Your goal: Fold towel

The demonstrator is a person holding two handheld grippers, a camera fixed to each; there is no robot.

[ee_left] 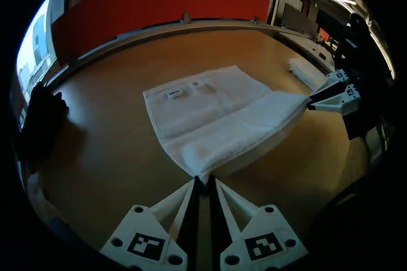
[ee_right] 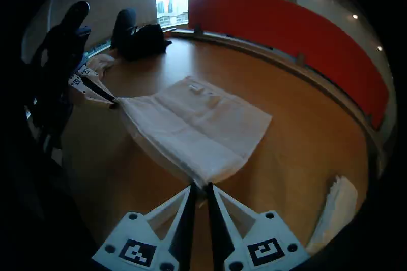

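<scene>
You are pinching the white towel [ee_left: 219, 113] with both tools, one at each end of its near long edge. In the left gripper view, your left gripper [ee_left: 202, 179] is sitting at the bottom with its fingers drawn almost together, and the towel's corner is caught between the tips. In the right gripper view, your right gripper [ee_right: 201, 185] is doing the same, with its fingers nearly touching and clamping the opposite corner. Each camera is also catching the other gripper farther off, with its tips meeting the towel's far corner. The towel is lying in the middle of the wooden table [ee_left: 112, 154], with the far part spread flat and two small labels [ee_left: 175, 93] facing up near its back edge. The strip you are gripping is looking thicker, and it is casting a shadow on the wood beneath it. A second folded white cloth [ee_right: 338, 205] is resting well apart near the table's rim, and a dark bag [ee_right: 145, 41] is sitting by the window. A red partition [ee_left: 152, 1] is running along the table's far side.
</scene>
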